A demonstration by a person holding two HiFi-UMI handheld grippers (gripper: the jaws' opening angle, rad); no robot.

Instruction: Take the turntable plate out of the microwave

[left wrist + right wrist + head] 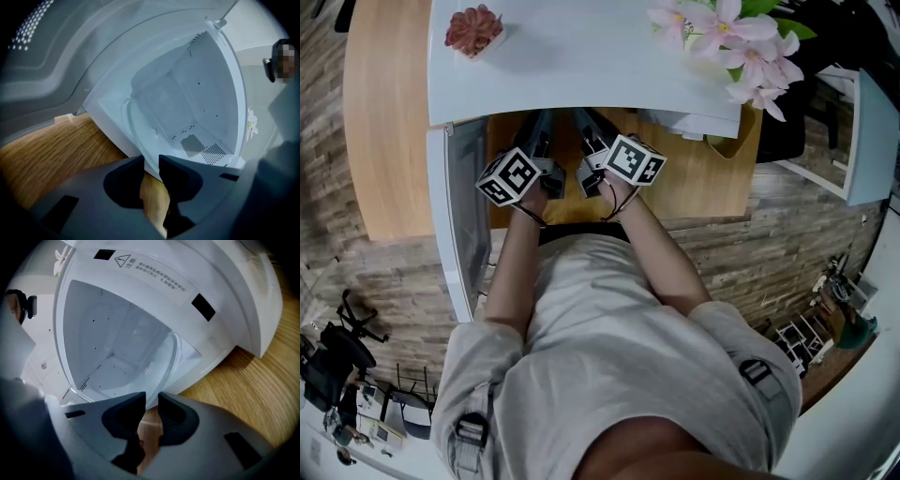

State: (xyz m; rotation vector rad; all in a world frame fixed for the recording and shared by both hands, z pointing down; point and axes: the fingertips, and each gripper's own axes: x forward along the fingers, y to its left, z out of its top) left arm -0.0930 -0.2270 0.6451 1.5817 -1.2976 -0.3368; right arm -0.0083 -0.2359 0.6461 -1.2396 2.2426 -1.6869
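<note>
Gripping the near rim of the clear turntable plate (138, 131), left gripper (151, 161) and right gripper (151, 397) each have their jaws narrowed onto the glass. The plate lies inside the open white microwave (581, 56) on a wooden counter (384, 122). Pink flowers (731, 37) rest on top of the microwave, and plank-patterned floor (384, 281) surrounds the counter.
</note>
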